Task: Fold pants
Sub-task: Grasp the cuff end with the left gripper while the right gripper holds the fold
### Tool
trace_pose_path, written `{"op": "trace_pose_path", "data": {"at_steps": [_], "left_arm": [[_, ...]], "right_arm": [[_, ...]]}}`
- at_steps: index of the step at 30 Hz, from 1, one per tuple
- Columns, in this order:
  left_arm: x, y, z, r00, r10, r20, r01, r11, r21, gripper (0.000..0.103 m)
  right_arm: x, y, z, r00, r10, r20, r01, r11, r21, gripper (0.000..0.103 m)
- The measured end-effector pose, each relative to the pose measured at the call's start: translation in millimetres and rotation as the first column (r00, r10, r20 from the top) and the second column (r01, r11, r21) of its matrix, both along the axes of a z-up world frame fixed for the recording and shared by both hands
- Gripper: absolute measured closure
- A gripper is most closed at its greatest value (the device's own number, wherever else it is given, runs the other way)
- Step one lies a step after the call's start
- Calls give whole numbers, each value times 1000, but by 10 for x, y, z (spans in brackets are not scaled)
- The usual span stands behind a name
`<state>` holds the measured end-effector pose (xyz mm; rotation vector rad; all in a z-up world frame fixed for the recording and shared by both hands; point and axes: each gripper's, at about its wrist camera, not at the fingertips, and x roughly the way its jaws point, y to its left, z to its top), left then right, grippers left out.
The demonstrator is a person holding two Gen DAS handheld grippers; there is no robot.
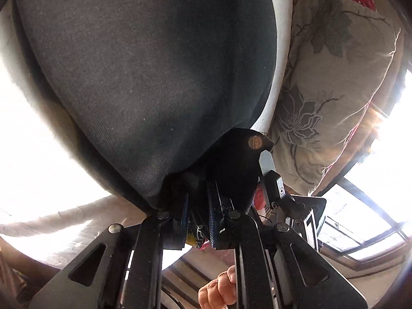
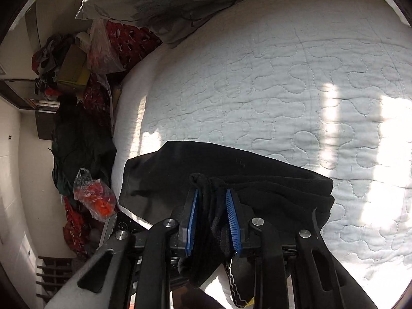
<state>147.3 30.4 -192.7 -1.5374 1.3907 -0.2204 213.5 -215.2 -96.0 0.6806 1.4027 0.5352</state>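
The dark pants (image 1: 144, 72) fill most of the left wrist view, stretched away from my left gripper (image 1: 198, 200), which is shut on a bunched edge of them. In the right wrist view the black pants (image 2: 231, 170) lie folded over on the white quilted bed (image 2: 283, 82), and my right gripper (image 2: 212, 198) is shut on a gathered fold of them between its blue pads (image 2: 233, 221). The other gripper's tip (image 1: 270, 170) shows just right of my left one. A hand (image 1: 219, 291) shows below.
A floral pillow (image 1: 334, 77) lies to the right of the pants, and also at the head of the bed (image 2: 159, 2). Piled clothes, a box and plastic bags (image 2: 95, 198) sit along the bed's left side. A window (image 1: 360, 231) is at lower right.
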Motion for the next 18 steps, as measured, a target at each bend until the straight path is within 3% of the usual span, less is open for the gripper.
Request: {"op": "trace_pose_path", "data": {"at_steps": [3,7,12,16,18], "left_arm": [[8,18,30,1000,-6,-4,6,1000,7,91],[-55,151,177,1000,23,8,-23,997,71,62],[-61,284,379,998,25,61,-33,990,140,62],[-83,273,538,996,2,94,-22,976,219,62],[-111,268,597,993,-35,115,4,966,259,62]], "right_arm": [[-19,66,-55,1000,-14,5,14,1000,-9,68],[-45,38,-13,999,-33,8,33,999,-8,64],[-104,-37,74,998,-61,31,61,998,-3,63],[-200,-64,207,996,-67,61,62,995,79,58],[-274,-82,325,992,-76,96,68,995,78,58]]}}
